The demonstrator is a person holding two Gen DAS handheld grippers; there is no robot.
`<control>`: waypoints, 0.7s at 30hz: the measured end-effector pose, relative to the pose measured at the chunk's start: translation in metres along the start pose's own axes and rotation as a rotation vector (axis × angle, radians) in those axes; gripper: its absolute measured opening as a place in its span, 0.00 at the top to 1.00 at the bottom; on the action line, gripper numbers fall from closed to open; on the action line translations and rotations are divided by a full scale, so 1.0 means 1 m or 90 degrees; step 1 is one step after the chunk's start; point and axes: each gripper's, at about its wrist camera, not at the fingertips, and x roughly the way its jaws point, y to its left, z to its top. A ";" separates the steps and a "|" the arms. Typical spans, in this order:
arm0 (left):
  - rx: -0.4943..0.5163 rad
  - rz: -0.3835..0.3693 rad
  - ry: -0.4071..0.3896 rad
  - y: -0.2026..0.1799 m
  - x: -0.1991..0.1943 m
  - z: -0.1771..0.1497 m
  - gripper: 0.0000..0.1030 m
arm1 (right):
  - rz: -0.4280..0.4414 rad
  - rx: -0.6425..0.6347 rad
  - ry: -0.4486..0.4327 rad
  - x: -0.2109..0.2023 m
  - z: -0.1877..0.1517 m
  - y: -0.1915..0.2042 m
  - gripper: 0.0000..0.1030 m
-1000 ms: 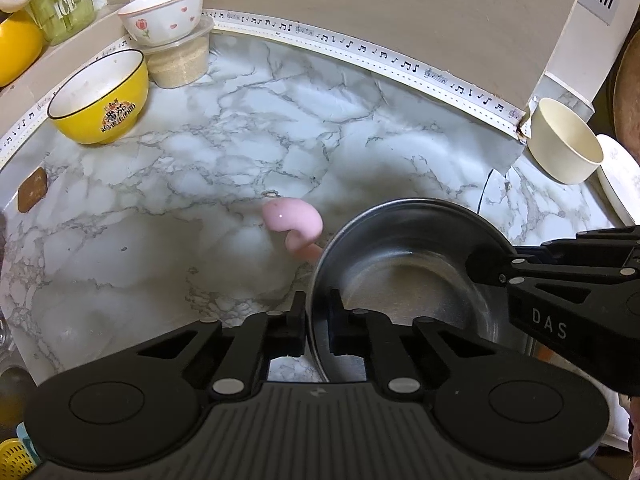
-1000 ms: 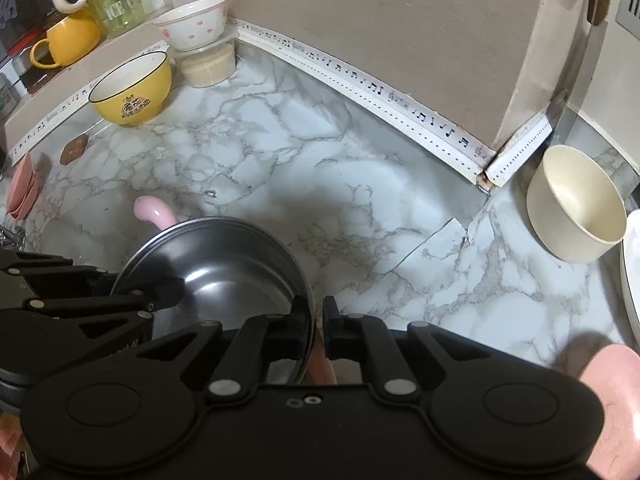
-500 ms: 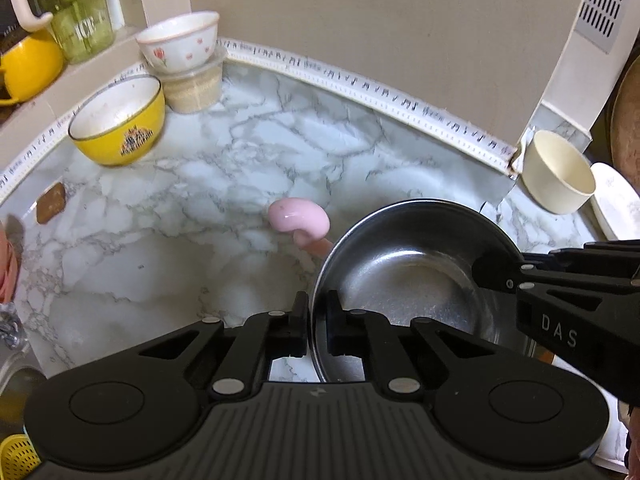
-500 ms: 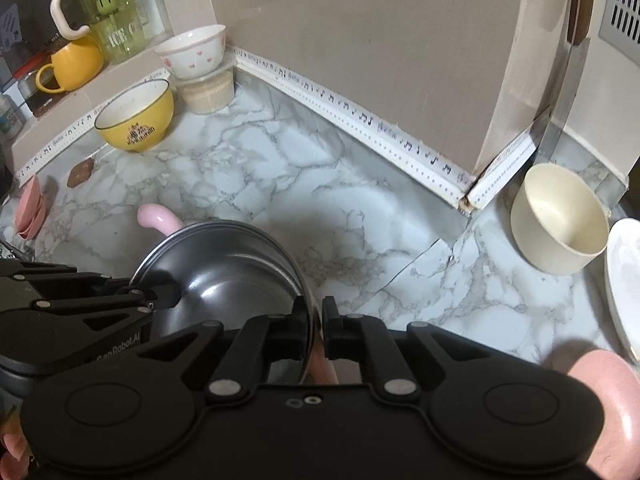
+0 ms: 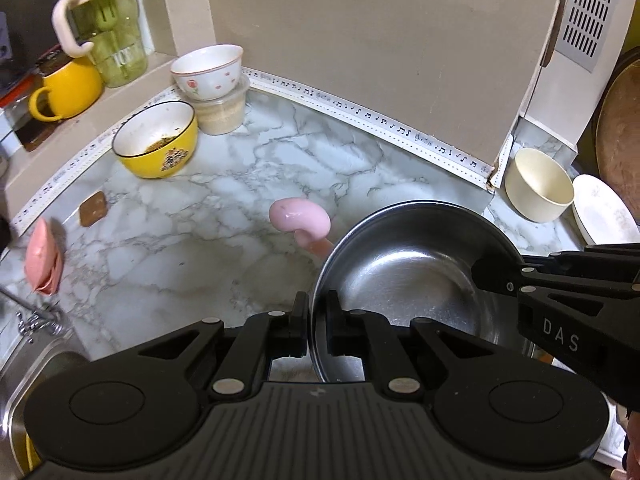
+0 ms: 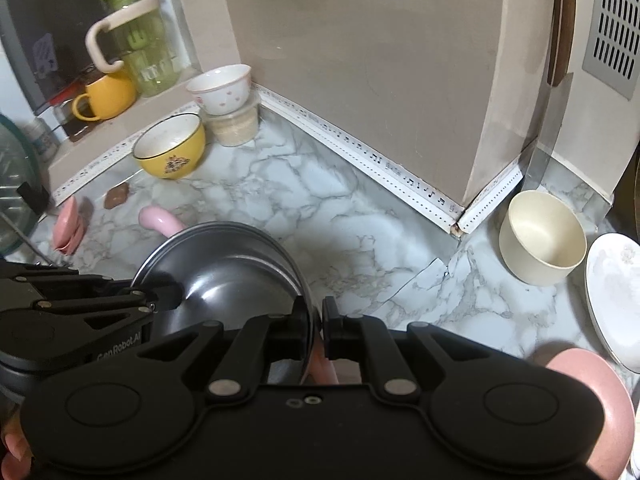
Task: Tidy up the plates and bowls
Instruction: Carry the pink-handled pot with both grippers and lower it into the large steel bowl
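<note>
- Marble counter [image 5: 224,184] ran along a beige wall, with a sill at the far left that carried a green jug [image 5: 108,36] and a yellow mug [image 5: 68,84].
- At the left stood a yellow bowl [image 5: 158,140] with some crumbs inside, and beside it a white bowl [image 5: 208,72] sat on a plastic tub [image 5: 224,110].
- In the middle, the steel bowl [image 5: 412,276] was held above the counter by both grippers: the left gripper [image 5: 318,328] was pinched onto its near rim, and the right gripper [image 6: 318,328] was clamped onto the opposite rim.
- I judged that the step was carrying the steel bowl to its place; the next move called for both hands to travel together, so the bowl stays level and does not slip.
- At the right stood a cream bowl [image 5: 538,186] and a white plate [image 5: 600,210], maybe the place for stacking, but this was only a guess.
- A pink object [image 5: 300,218] lay partly behind the steel bowl; I could not tell what it was.
- The plate was cut off by the frame edge, and the bottom of the steel bowl was hidden.
</note>
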 end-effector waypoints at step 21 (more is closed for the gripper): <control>-0.051 0.060 0.042 0.006 -0.038 -0.080 0.93 | 0.077 -0.052 0.056 -0.021 -0.056 0.037 0.92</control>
